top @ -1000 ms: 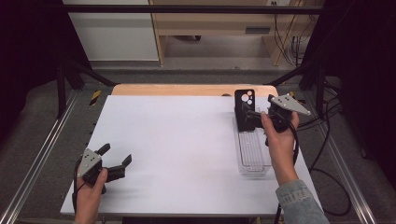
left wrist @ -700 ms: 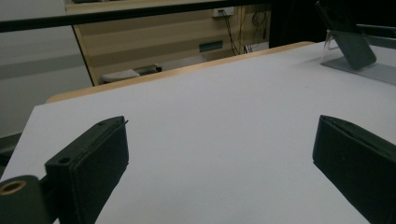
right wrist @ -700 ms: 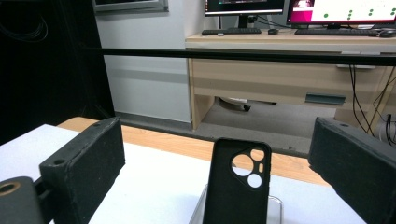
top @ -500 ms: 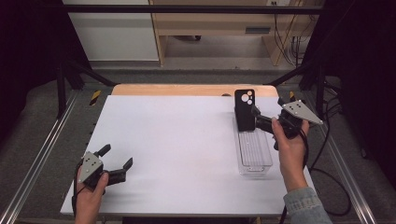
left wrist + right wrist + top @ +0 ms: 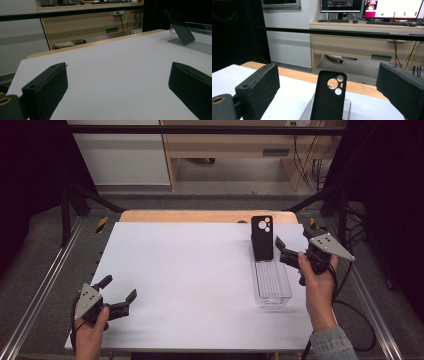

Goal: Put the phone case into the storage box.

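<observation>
A black phone case (image 5: pixel 262 237) with round camera cut-outs stands upright, propped at the far end of a clear plastic tray (image 5: pixel 272 285) on the right of the white table. My right gripper (image 5: pixel 281 251) is open just to the right of the case, apart from it. In the right gripper view the phone case (image 5: pixel 328 100) stands a little beyond my right gripper (image 5: pixel 329 87), framed by its wide-spread jaws. My left gripper (image 5: pixel 120 288) rests open near the front left corner with nothing in it. In the left gripper view, my left gripper (image 5: pixel 120 85) faces bare table, with the phone case (image 5: pixel 181 28) far right.
The white table top (image 5: pixel 190 270) has a wooden strip (image 5: pixel 200 216) along its back edge. Metal rails (image 5: pixel 40 295) run down both sides. A black crossbar (image 5: pixel 352 33) spans the far side, with a desk and monitors (image 5: pixel 387 7) beyond. A cable (image 5: pixel 355 312) trails from the right gripper.
My right gripper was close against the phone case and has drawn back to the right and toward me, leaving the case standing in the tray. The left gripper has barely shifted.
</observation>
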Action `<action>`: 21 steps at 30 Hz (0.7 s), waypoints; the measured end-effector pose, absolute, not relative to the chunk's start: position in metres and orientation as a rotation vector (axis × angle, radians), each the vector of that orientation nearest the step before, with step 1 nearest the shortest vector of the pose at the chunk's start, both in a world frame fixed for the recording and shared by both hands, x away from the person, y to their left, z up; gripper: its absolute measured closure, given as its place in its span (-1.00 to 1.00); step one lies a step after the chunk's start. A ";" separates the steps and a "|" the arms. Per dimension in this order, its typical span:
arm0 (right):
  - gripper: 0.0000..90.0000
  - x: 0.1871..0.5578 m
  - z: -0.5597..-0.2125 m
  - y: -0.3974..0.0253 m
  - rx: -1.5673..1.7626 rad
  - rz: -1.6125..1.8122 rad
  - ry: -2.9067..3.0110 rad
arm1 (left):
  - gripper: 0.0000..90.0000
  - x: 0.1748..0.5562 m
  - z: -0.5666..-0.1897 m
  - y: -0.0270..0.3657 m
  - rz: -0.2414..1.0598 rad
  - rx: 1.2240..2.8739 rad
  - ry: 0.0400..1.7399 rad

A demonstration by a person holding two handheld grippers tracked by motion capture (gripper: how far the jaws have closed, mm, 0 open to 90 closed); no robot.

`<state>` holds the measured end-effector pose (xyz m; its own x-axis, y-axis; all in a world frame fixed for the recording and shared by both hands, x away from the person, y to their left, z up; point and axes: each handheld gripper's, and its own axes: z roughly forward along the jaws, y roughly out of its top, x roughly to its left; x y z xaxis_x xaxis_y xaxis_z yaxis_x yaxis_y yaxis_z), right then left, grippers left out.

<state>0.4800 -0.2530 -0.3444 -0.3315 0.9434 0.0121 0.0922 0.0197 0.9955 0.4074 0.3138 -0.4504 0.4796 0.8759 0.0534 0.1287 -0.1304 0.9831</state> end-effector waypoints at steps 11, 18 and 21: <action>-0.92 0.474 -0.343 -0.257 1.098 1.422 1.545 | -0.95 0.408 -0.450 0.312 0.820 1.589 0.879; -0.92 0.473 -0.346 -0.260 1.111 1.440 1.541 | -0.95 0.406 -0.448 0.312 0.829 1.577 0.864; -0.92 0.473 -0.347 -0.261 1.112 1.439 1.539 | -0.95 0.405 -0.448 0.312 0.826 1.575 0.862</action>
